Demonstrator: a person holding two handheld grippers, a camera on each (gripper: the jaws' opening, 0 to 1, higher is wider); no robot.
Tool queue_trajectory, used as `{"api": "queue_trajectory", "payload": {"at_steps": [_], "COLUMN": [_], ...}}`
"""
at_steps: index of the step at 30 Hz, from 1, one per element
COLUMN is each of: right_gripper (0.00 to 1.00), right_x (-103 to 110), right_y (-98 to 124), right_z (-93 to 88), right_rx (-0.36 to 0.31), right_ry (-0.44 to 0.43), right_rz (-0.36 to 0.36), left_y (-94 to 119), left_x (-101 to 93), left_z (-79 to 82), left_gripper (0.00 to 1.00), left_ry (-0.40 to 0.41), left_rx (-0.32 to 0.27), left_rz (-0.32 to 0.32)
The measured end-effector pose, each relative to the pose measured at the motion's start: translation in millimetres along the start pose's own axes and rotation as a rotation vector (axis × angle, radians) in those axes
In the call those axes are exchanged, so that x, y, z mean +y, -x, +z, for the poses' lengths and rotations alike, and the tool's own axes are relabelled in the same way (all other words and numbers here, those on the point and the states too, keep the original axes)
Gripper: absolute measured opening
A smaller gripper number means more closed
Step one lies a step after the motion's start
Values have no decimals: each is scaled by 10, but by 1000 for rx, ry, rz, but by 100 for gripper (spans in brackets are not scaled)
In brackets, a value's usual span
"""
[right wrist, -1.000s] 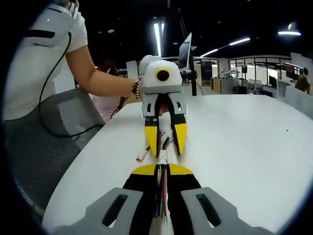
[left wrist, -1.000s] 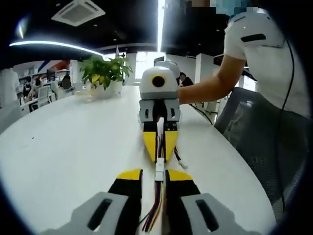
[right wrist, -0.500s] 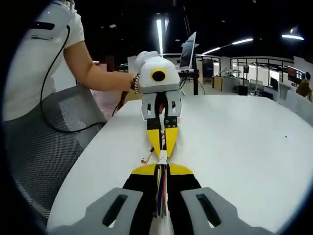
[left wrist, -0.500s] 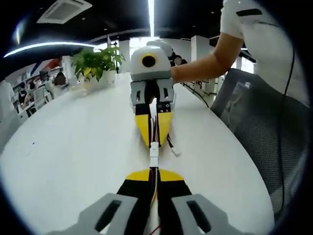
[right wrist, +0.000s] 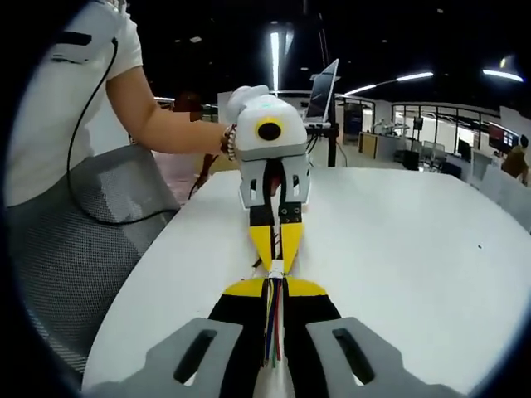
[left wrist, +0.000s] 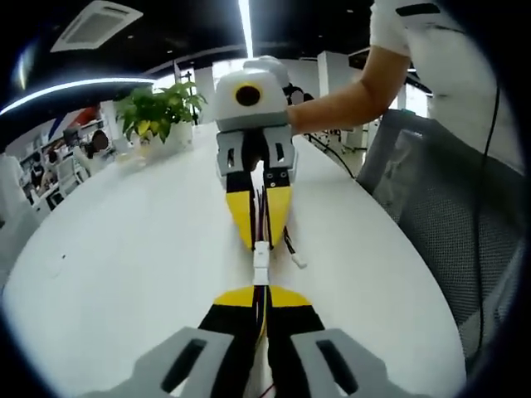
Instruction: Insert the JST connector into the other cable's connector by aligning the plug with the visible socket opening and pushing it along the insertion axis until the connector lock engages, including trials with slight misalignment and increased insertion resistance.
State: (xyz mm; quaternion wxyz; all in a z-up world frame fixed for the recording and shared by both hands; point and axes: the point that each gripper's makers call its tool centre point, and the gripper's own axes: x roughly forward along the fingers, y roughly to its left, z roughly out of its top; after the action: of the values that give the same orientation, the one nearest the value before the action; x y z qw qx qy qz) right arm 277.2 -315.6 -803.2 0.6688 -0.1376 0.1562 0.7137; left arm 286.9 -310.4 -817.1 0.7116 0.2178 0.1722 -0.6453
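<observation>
Your left hand-held gripper [left wrist: 261, 292]: you see black jaws with yellow tips and grey plates nearest you.
Your right hand-held gripper [right wrist: 275, 289]: you see the same black jaws, yellow tips and grey plates.
Far hand-held gripper's body: your right one is white above yellow jaws in the left gripper view, and your left one matches it in the right gripper view.
Connector [left wrist: 261, 255]: you have a white housing between the yellow tips.
Wires [right wrist: 273, 319]: yours are mixed, with red, blue, green and yellow strands.
Bench [left wrist: 124, 249]: plain white all over.
Plant [left wrist: 159, 112]: green leaves, far left.
Chair [right wrist: 75, 240]: grey mesh.
Your shirt [right wrist: 58, 99]: white with a black cord.
</observation>
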Motion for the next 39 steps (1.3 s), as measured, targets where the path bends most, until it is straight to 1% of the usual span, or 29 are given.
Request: {"api": "queue_trajectory", "payload": {"at_steps": [2, 4, 5, 7, 11, 14, 16, 17, 18, 21, 22, 23, 25, 27, 31, 33, 34, 35, 36, 38, 39], "right_gripper": [3, 3, 3, 3, 4, 4, 3, 3, 3, 3, 3, 3, 4, 4, 4, 4, 4, 5, 5, 5, 8], "right_x": [-54, -202, -251, -395, -683, -865, -996, -1017, -1104, -1196, -1227, -1237, -1235, -1240, -1223, -1213, -1212, -1206, -1201, -1187, -1193], "right_y": [4, 7, 1, -8, -66, -74, -69, -69, -70, -94, -108, -113, -123, -116, -123, -140, -143, -147, -144, -131, -108], "right_z": [-23, -65, -47, -27, -70, -80, -117, -121, -135, -175, -209, -229, -261, -306, -361, -368, -375, -355, -355, -343, -341], "right_rx": [8, 32, 23, 23, 50, 43, 59, 60, 57, 70, 84, 91, 88, 97, 113, 105, 107, 97, 99, 108, 115], "right_ry": [5, 28, 24, 30, 43, 31, 27, 26, 17, 19, 18, 18, 4, -6, -12, -23, -27, -34, -39, -42, -51], "right_rz": [-13, -56, -50, -68, -91, -89, -106, -108, -114, -125, -134, -140, -140, -146, -155, -165, -166, -168, -172, -179, -177], "left_y": [14, 19, 7, -3, -23, -49, -61, -68, -78, -117, -130, -143, -164, -154, -153, -130, -110, -107, -101, -85, -74], "left_x": [67, 230, 290, 438, 713, 841, 948, 981, 1039, 1114, 1147, 1155, 1151, 1154, 1123, 1177, 1203, 1211, 1208, 1184, 1169], "left_z": [6, 15, 6, -33, -130, -170, -195, -204, -218, -258, -281, -291, -334, -328, -317, -326, -341, -340, -346, -357, -366], "left_gripper": [0, 0, 0, 0, 0, 0, 0, 0, 0, 0, 0, 0, 0, 0, 0, 5, 9, 12, 13, 14, 14], "left_ry": [6, 17, 6, 10, 5, 4, 15, 18, 20, 14, 16, 19, 2, 20, 41, 68, 97, 101, 100, 102, 104], "left_rx": [-7, -9, 0, 14, 56, 74, 76, 79, 87, 115, 126, 131, 153, 137, 135, 143, 148, 146, 148, 151, 156], "left_rz": [13, 58, 56, 69, 100, 113, 124, 124, 132, 130, 131, 128, 121, 120, 126, 170, 197, 204, 203, 203, 201]}}
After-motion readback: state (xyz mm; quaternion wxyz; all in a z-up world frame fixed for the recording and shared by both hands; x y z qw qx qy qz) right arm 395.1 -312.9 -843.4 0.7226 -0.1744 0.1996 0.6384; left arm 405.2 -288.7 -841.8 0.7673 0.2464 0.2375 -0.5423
